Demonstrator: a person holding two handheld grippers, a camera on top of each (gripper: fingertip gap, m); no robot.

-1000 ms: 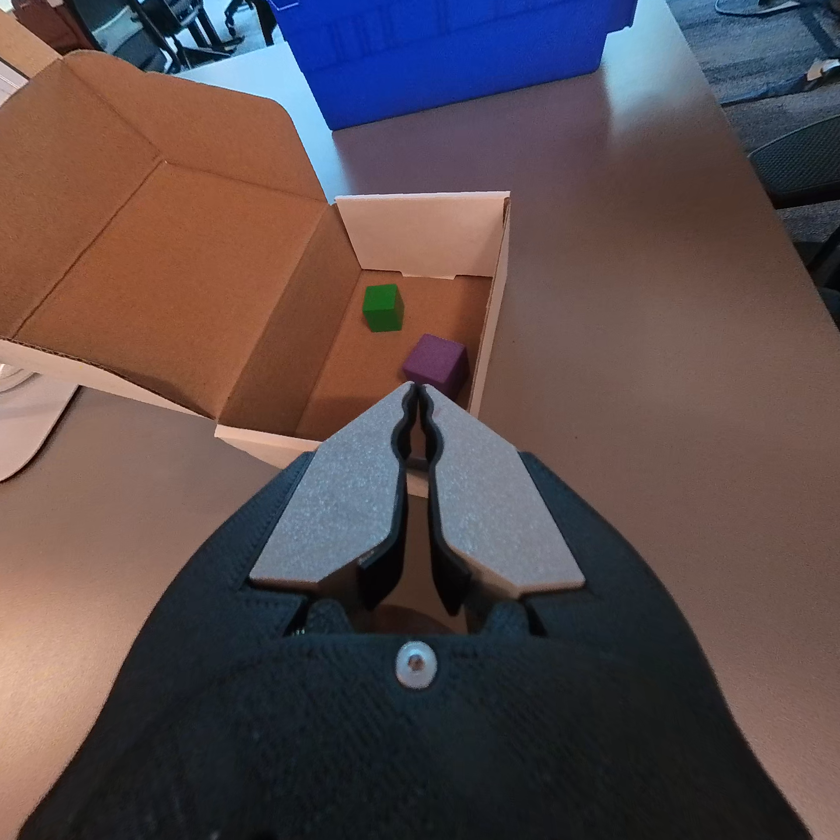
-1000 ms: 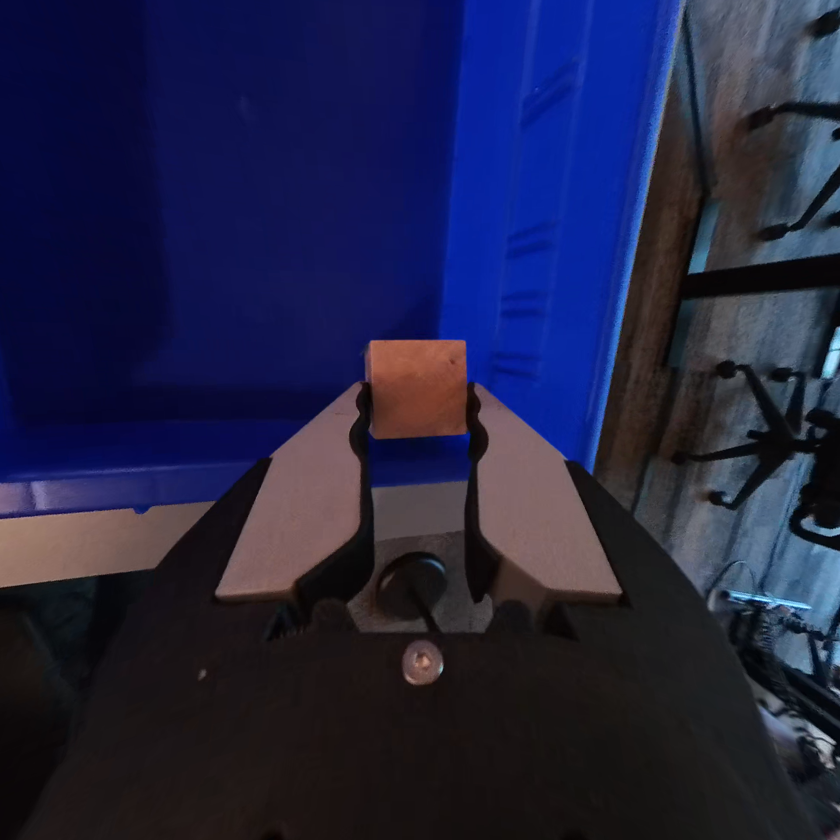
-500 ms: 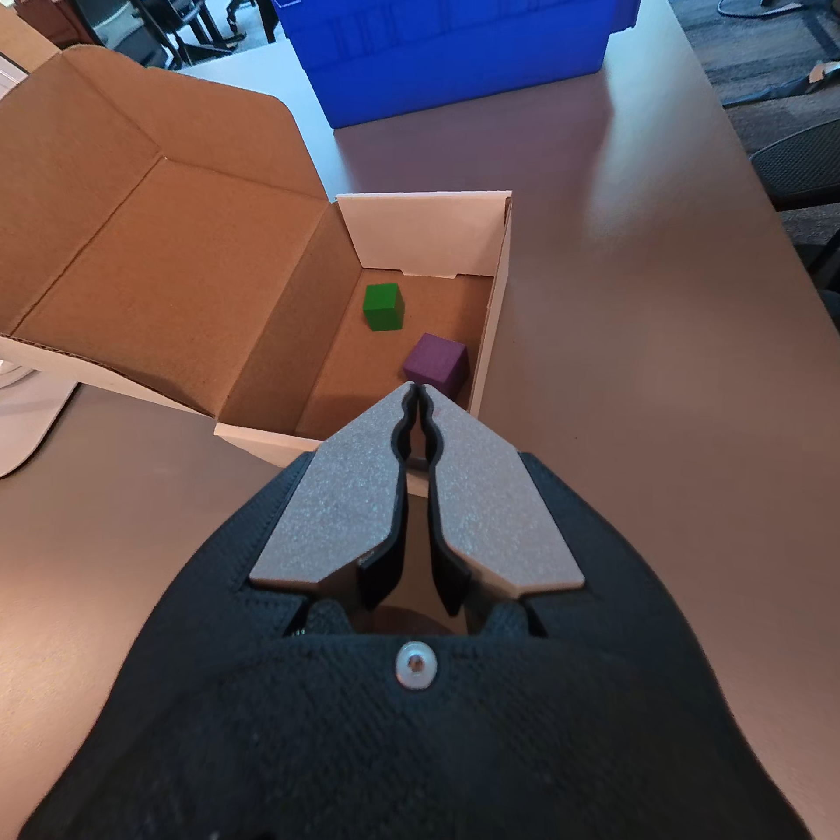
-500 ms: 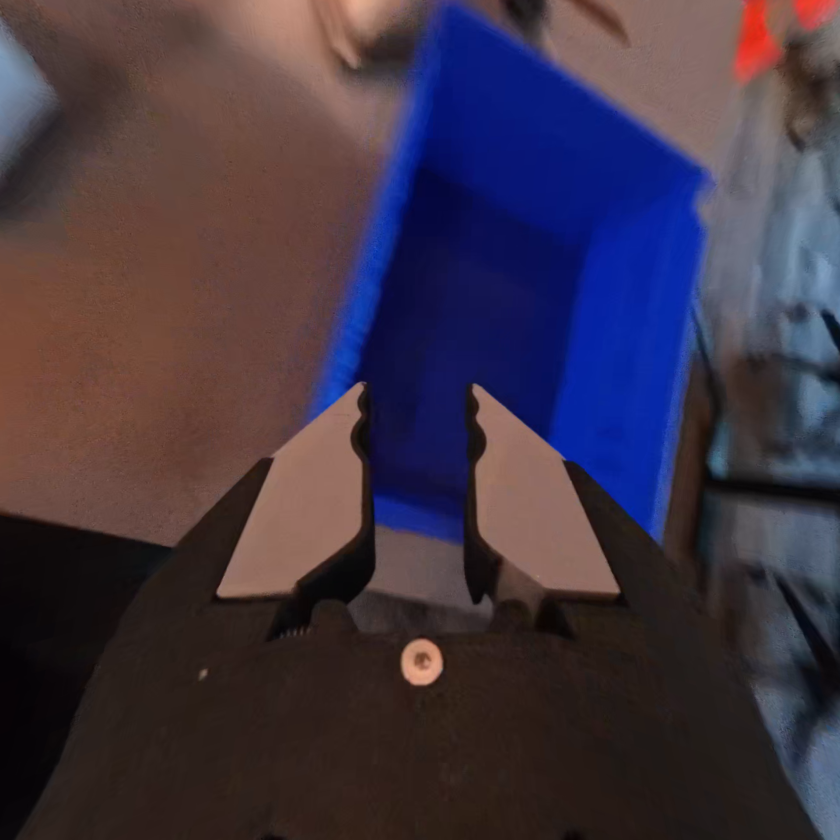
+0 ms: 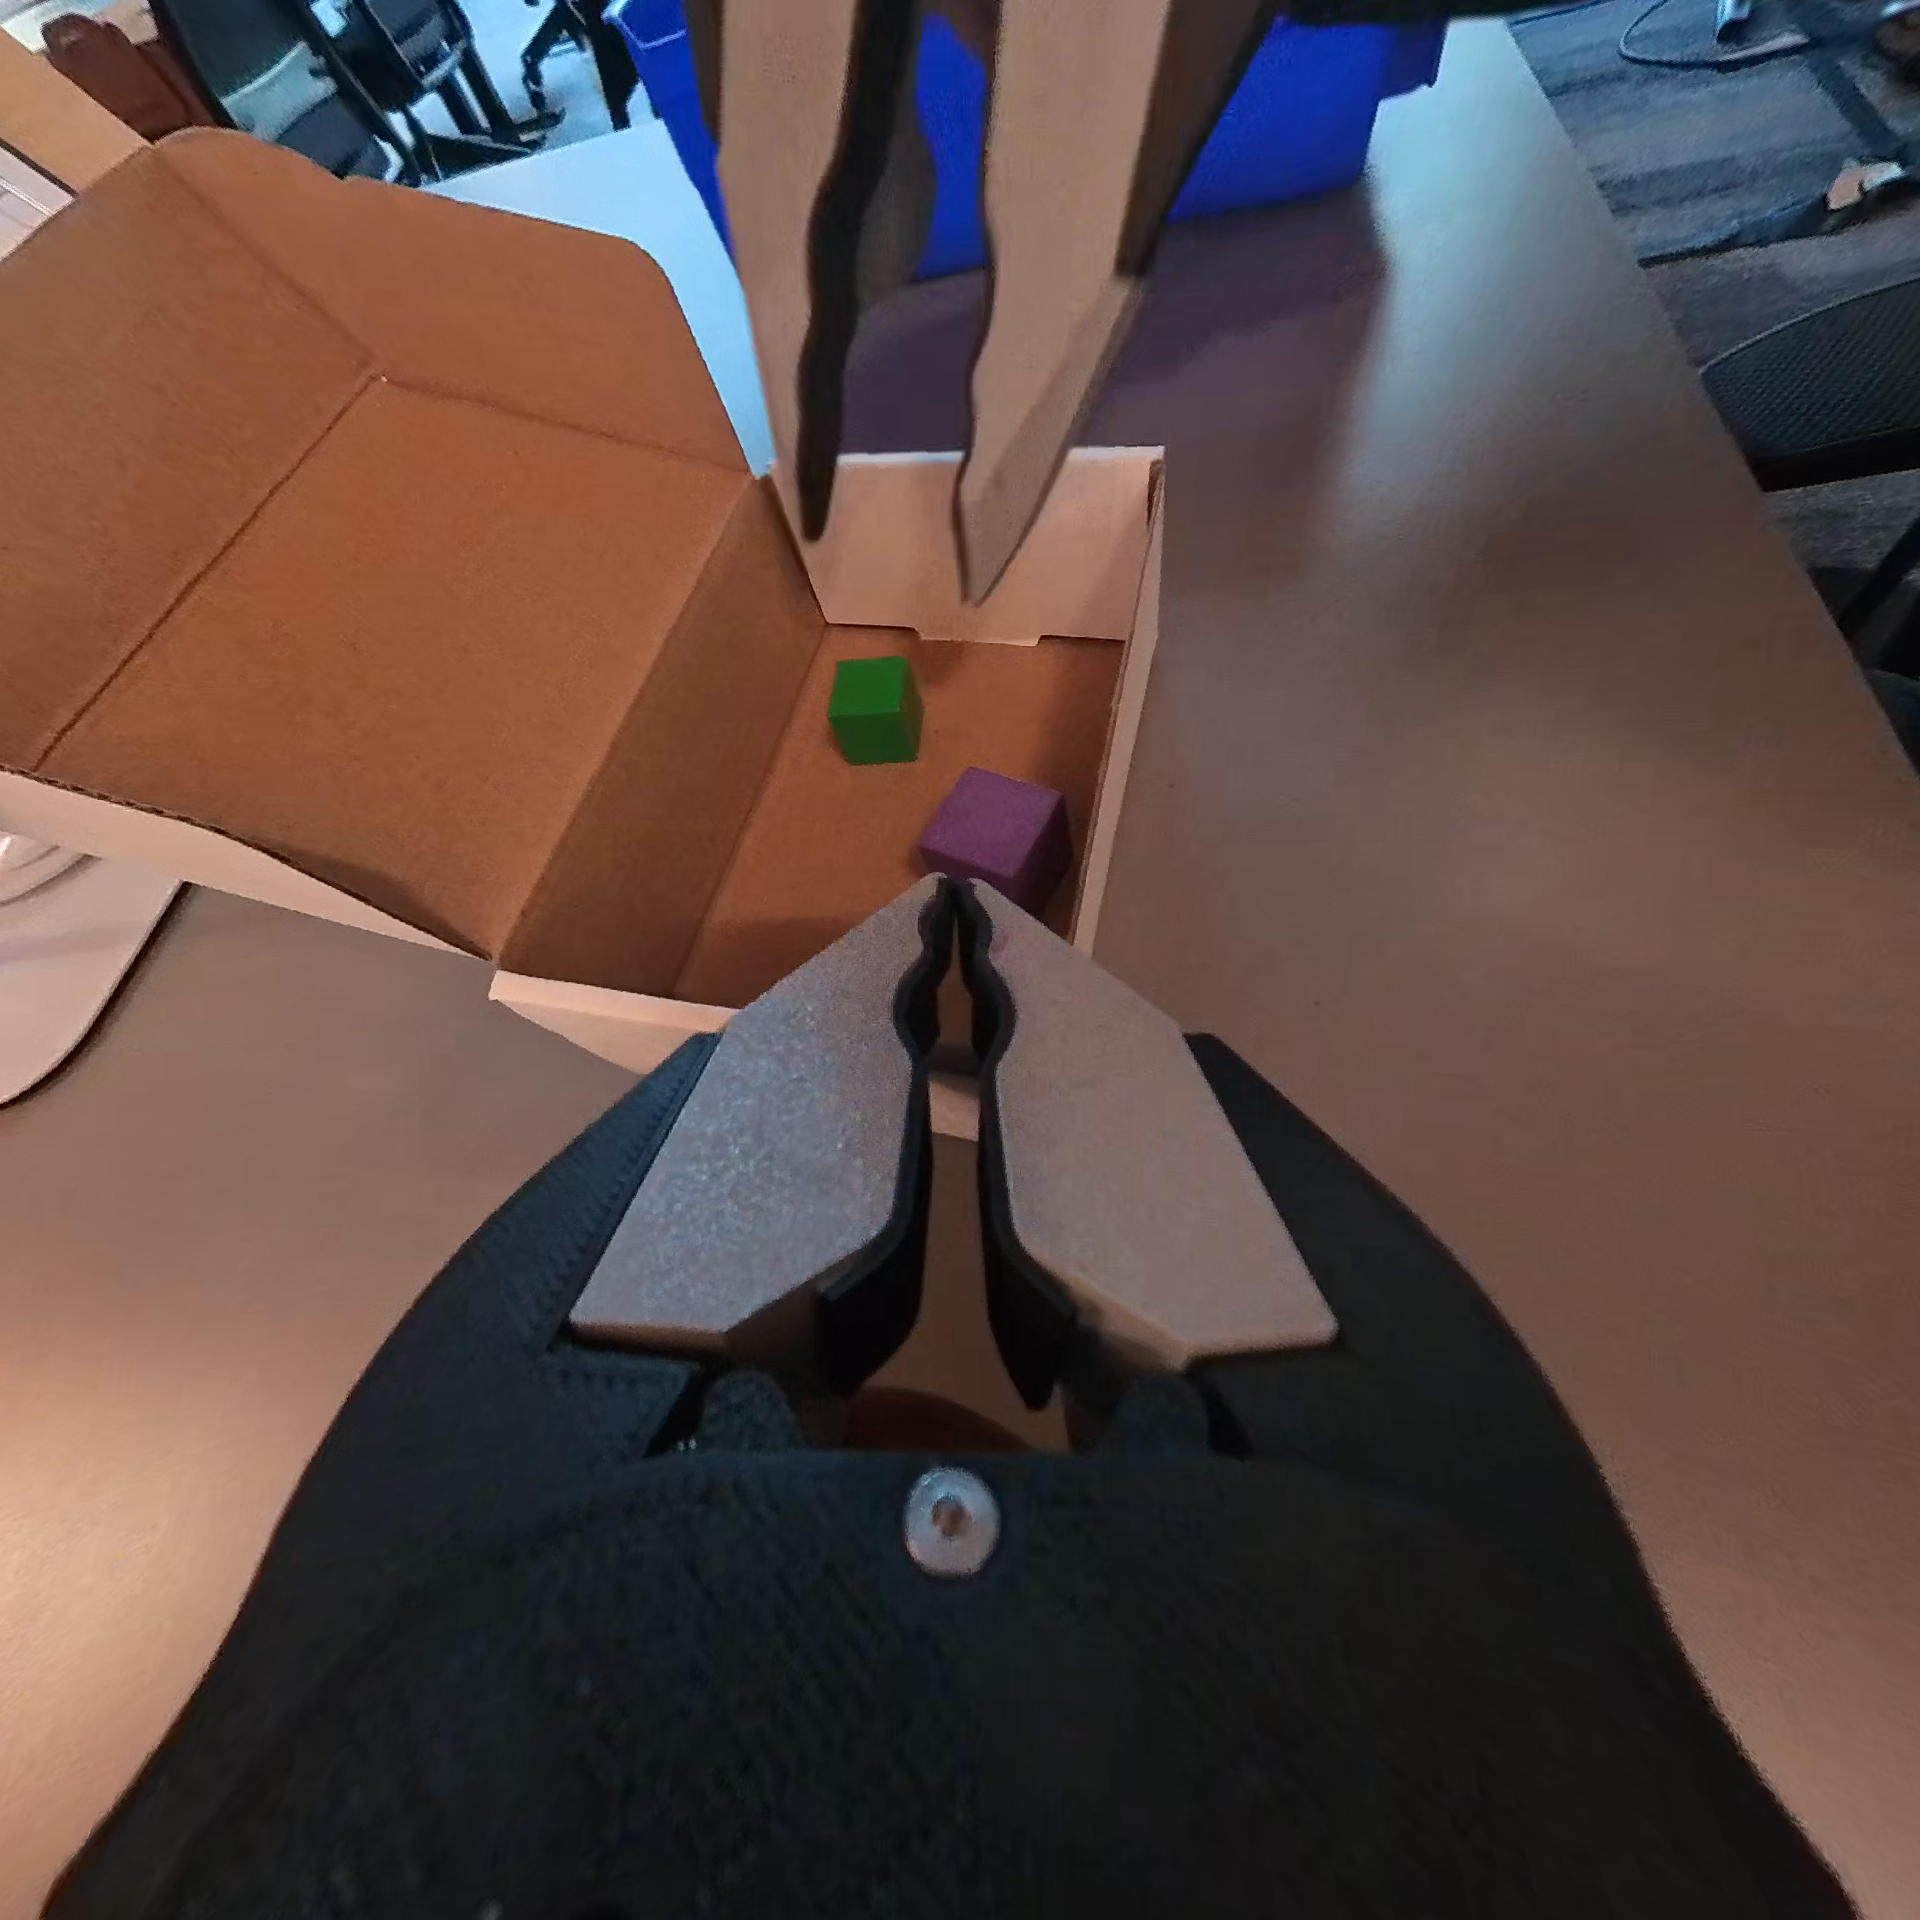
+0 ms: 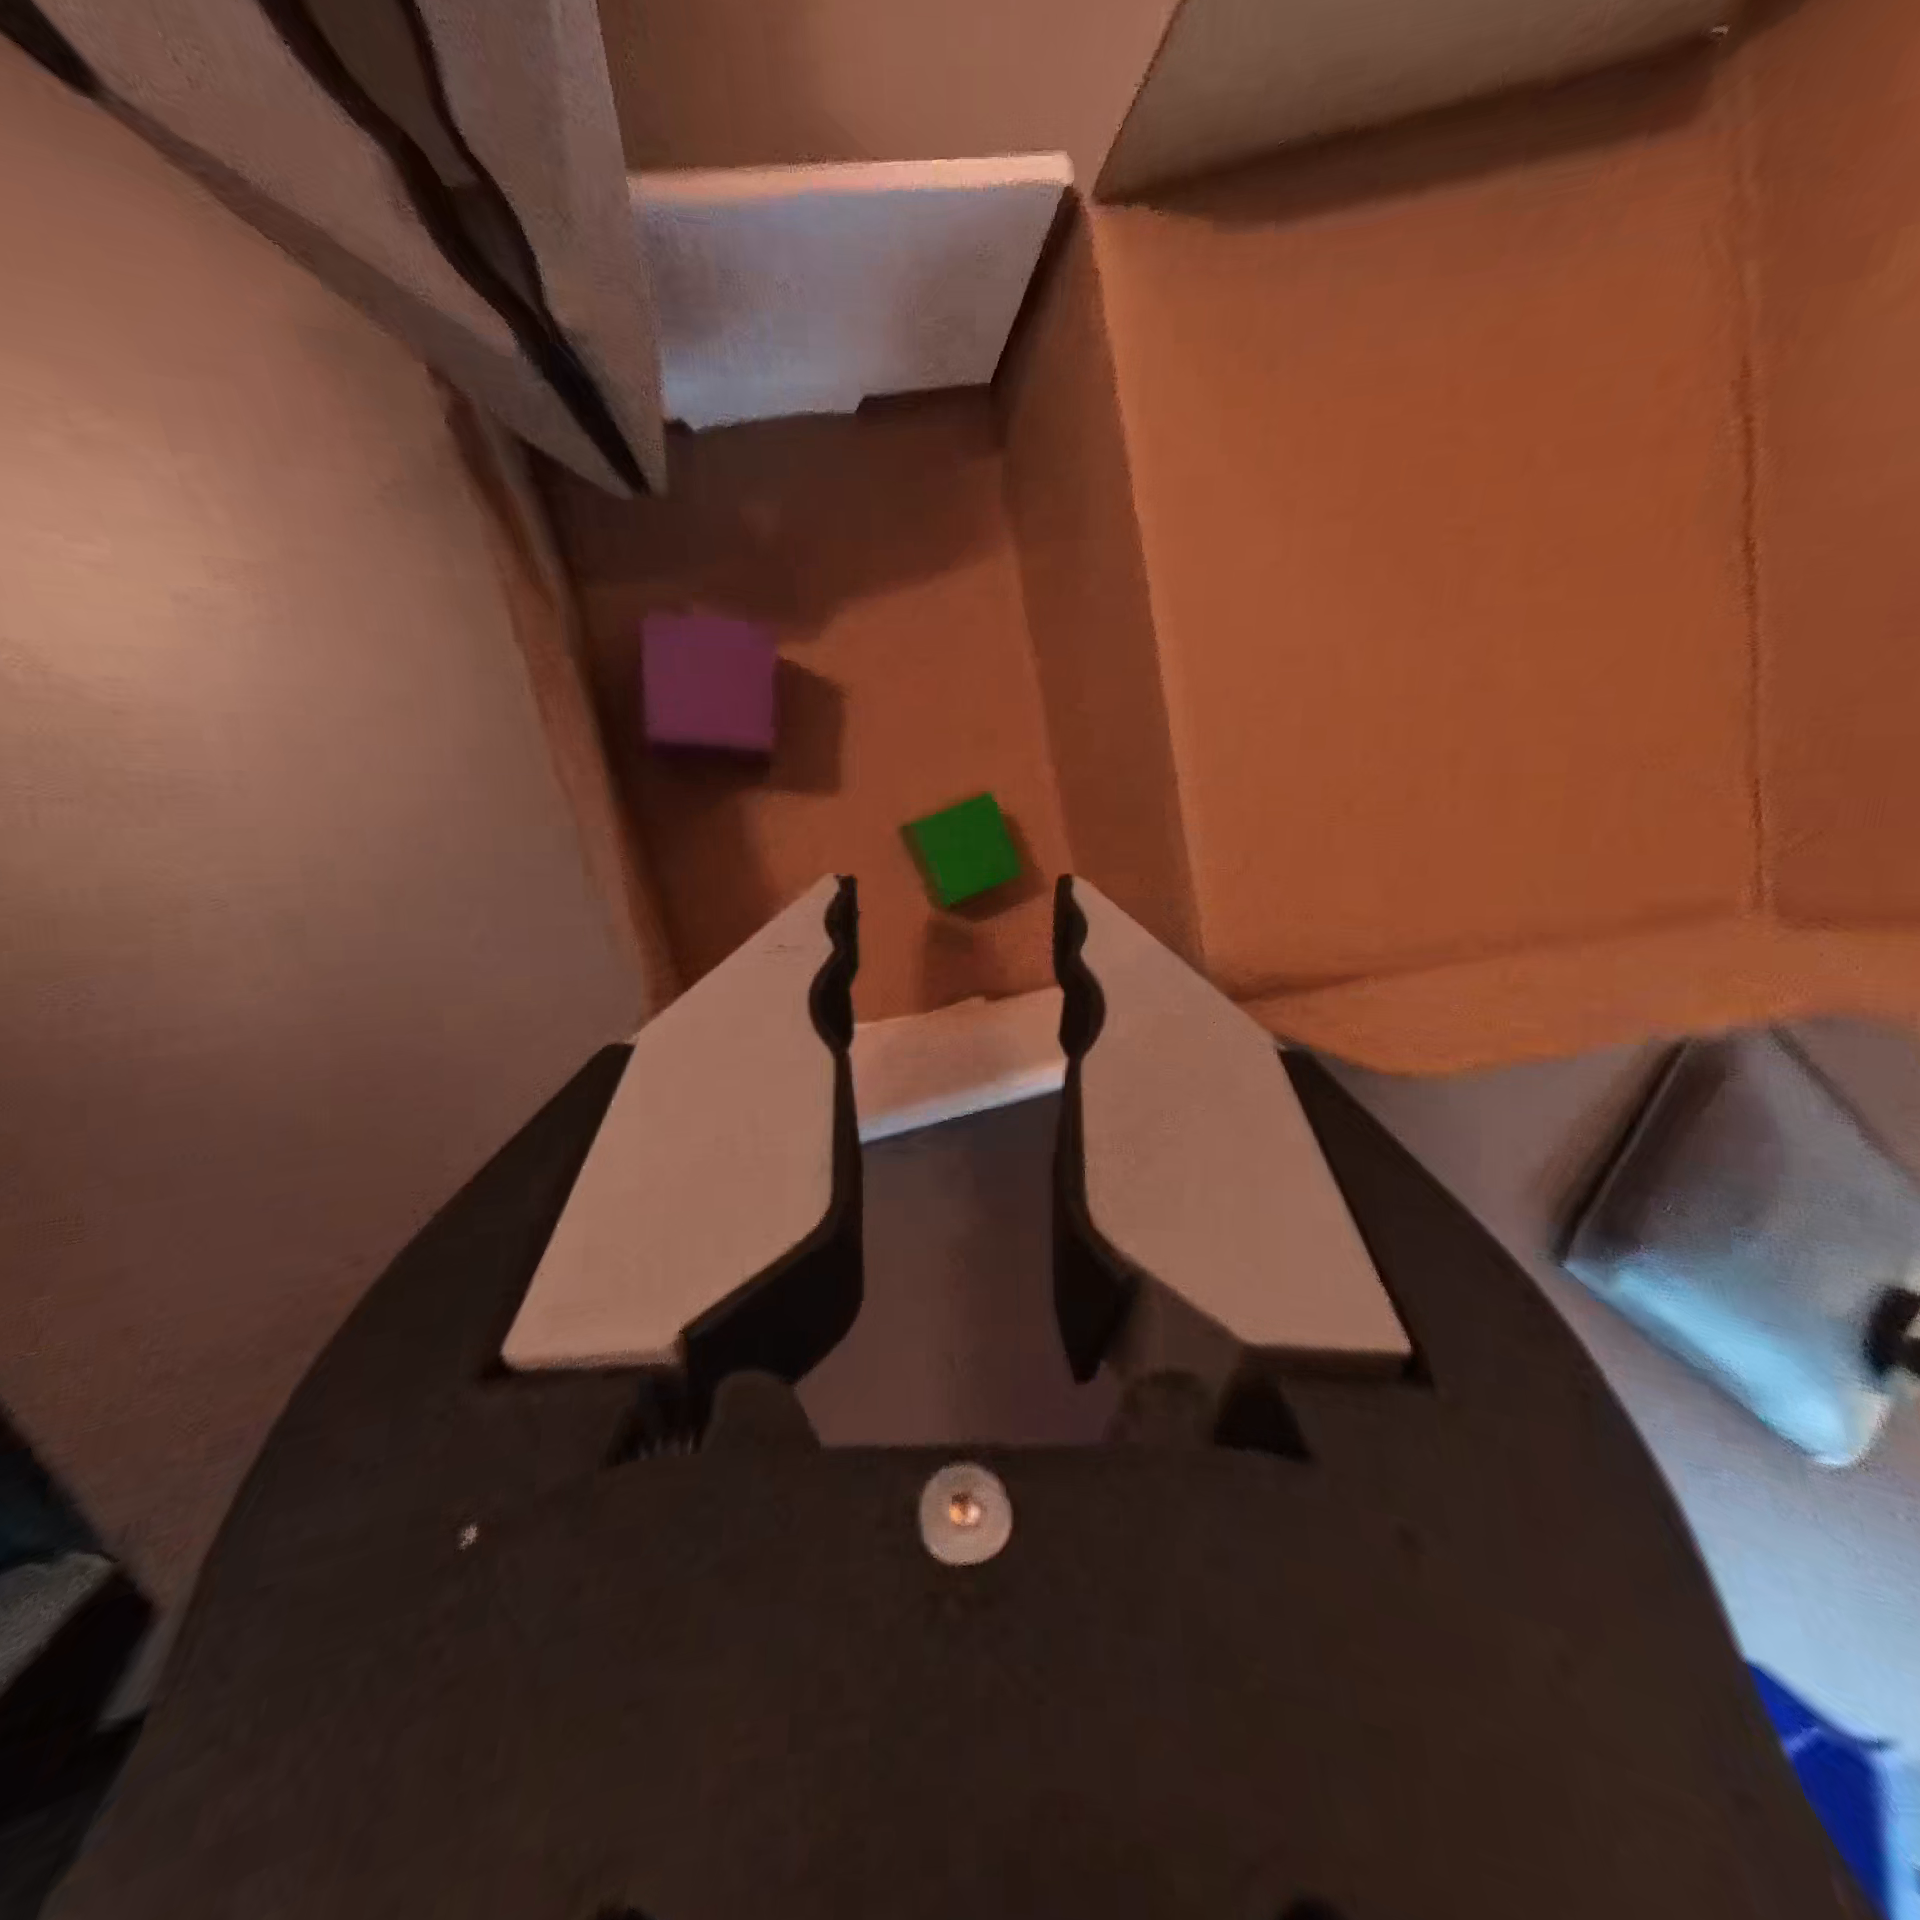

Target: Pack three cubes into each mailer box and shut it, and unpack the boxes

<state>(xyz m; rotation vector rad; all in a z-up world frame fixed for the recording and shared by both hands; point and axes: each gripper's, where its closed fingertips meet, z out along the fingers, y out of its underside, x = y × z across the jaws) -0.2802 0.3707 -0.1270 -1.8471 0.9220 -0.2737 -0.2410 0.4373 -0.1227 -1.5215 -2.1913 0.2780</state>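
Observation:
An open cardboard mailer box [image 5: 644, 831] lies on the brown table with its lid [image 5: 395, 582] folded back to the left. A green cube [image 5: 876, 710] and a purple cube [image 5: 997, 834] sit on its floor. My left gripper [image 5: 951, 904] is shut and empty, just over the box's near wall by the purple cube. My right gripper [image 5: 894, 561] hangs open and empty over the box's far end. In the right wrist view, my right gripper [image 6: 953, 894] is open above the green cube [image 6: 961, 847], with the purple cube [image 6: 709, 681] farther left. The left gripper [image 6: 634, 478] shows at top left.
A blue plastic bin [image 5: 1278, 145] stands at the far end of the table behind the box, and its corner shows in the right wrist view [image 6: 1829, 1787]. Office chairs stand beyond the table's edges. A white object [image 5: 62, 935] lies at the left. Across from one pair of fingers to the other is roughly 9 centimeters.
One second ago my right gripper held an orange-brown cube over the blue bin. It let the cube go and has swung over to the open box. My left gripper has stayed put.

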